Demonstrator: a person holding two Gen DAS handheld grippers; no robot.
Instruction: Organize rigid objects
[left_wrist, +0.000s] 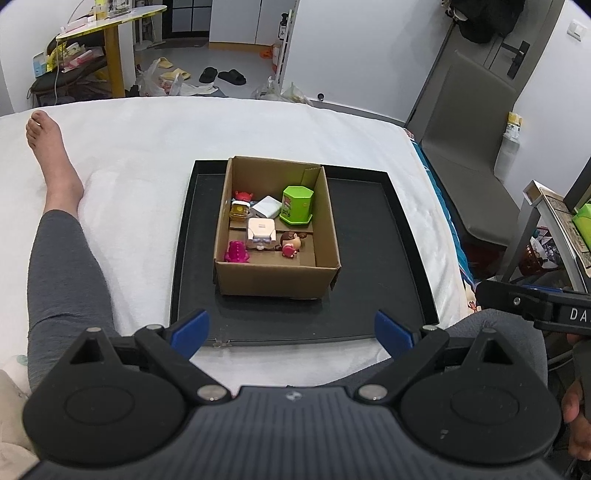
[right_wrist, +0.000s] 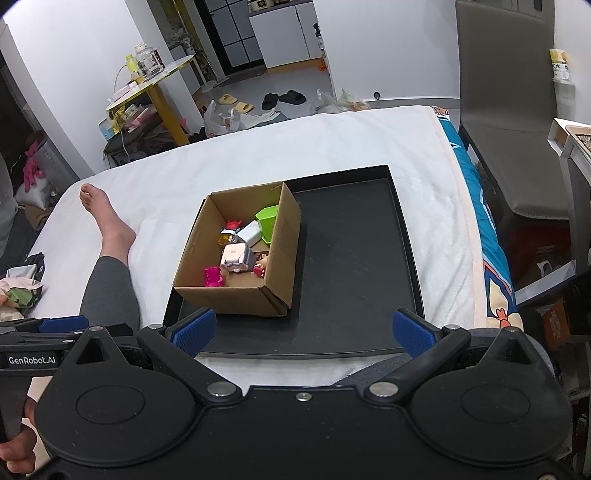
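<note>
**Both claws wide, toys all in the box**

We're looking down at the bed (left_wrist: 147, 147), white cover, with a person's leg (left_wrist: 62, 251) stretched along its left side. On it sits the black tray (left_wrist: 369, 258), and on the tray's left half stands the open cardboard box (left_wrist: 273, 277). Inside the box, at the back right, we have the green hexagonal container (left_wrist: 297, 205) standing upright, with a white block (left_wrist: 266, 207) just beside it. In the middle lies the white-and-pink cube toy (left_wrist: 260, 229); a yellow toy with a small red figure (left_wrist: 242, 199) behind it sits back left. Up front, the pink toy (left_wrist: 236, 252) is left and a small doll figure (left_wrist: 291, 242) right. Our left claw (left_wrist: 291, 328) hangs empty above the tray's near edge, fingers spread wide. Our right claw (right_wrist: 303, 330) is likewise gaping, nothing between its blue pads (right_wrist: 410, 332).
</note>
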